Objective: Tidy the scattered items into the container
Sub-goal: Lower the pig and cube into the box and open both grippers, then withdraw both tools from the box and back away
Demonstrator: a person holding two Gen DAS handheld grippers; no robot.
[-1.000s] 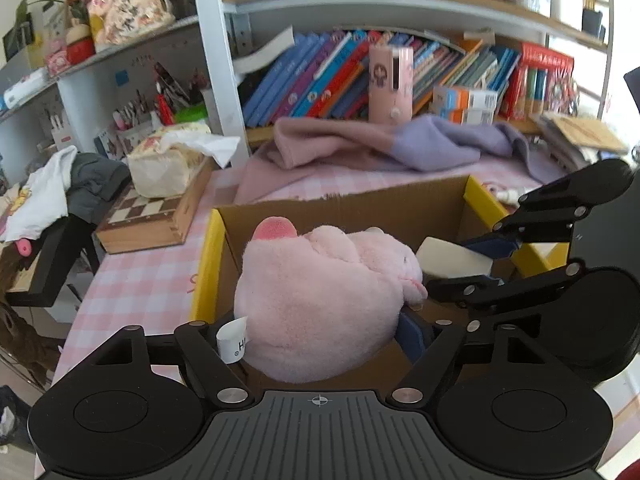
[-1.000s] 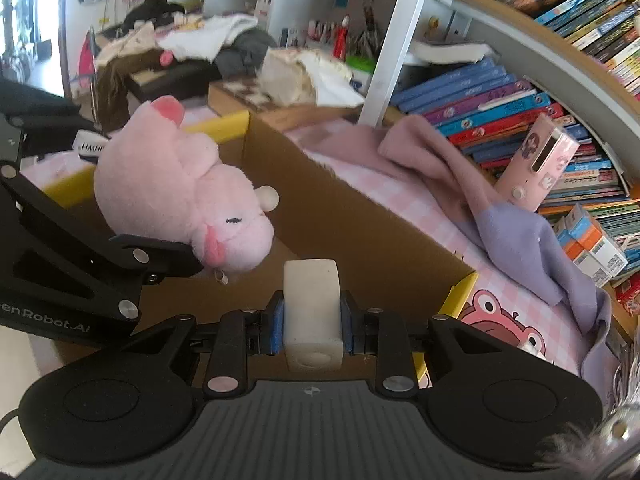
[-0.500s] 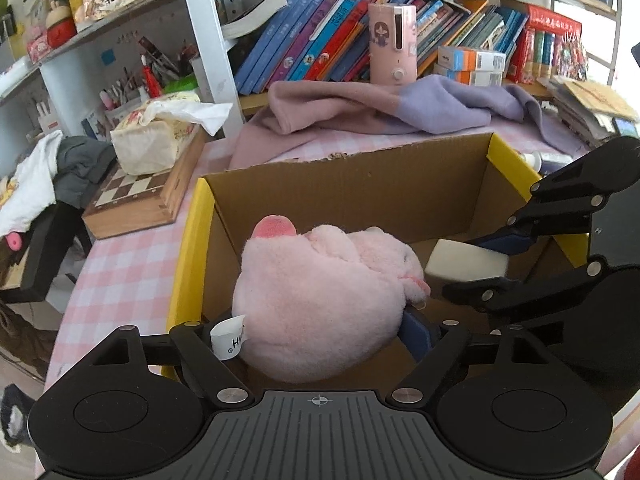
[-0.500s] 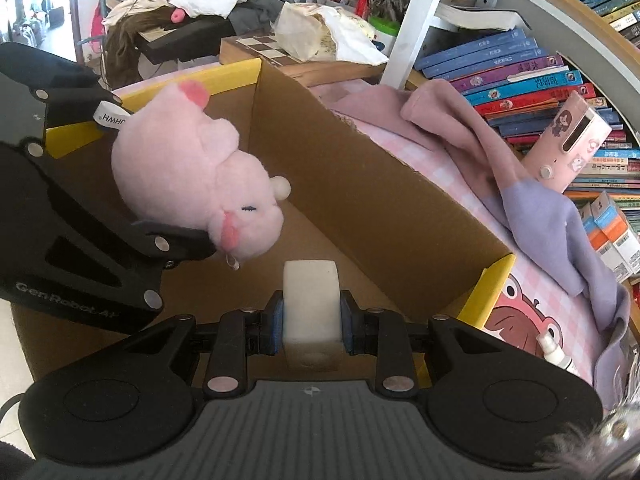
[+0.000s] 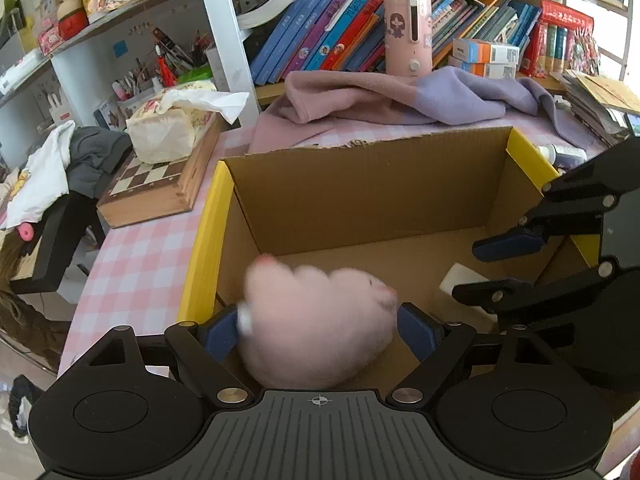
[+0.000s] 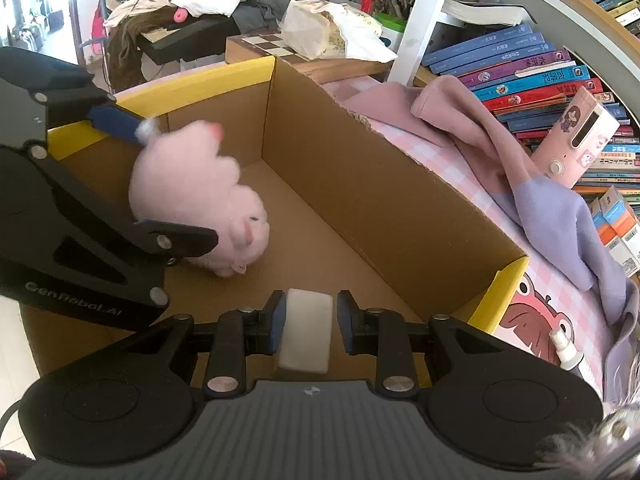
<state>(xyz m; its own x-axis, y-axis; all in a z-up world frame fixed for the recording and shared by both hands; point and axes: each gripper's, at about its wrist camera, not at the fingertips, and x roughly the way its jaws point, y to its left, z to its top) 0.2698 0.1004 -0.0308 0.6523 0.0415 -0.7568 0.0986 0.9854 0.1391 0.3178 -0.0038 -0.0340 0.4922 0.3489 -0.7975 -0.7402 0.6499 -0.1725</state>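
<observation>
A cardboard box (image 5: pixel 360 196) with yellow flaps is the container; it also shows in the right wrist view (image 6: pixel 380 200). My left gripper (image 5: pixel 320 334) is open inside the box. The pink plush pig (image 5: pixel 316 320) lies blurred between its spread fingers, on or just above the box floor (image 6: pixel 192 204). My right gripper (image 6: pixel 308 322) is open over the box's right end. A white block (image 6: pixel 306 334) lies on the box floor between its parted pads; it also shows in the left wrist view (image 5: pixel 460 280).
A pink and lilac cloth (image 5: pixel 400 96) lies behind the box before the bookshelf. A pink dispenser (image 5: pixel 408 36) stands on it. A chessboard box (image 5: pixel 156 188) with a tissue pack sits left. A small spray bottle (image 6: pixel 568 352) lies on the checked tablecloth at right.
Both grippers lowered into the box and opened. The pig dropped out of the left gripper's grip and the white block out of the right gripper's grip.
</observation>
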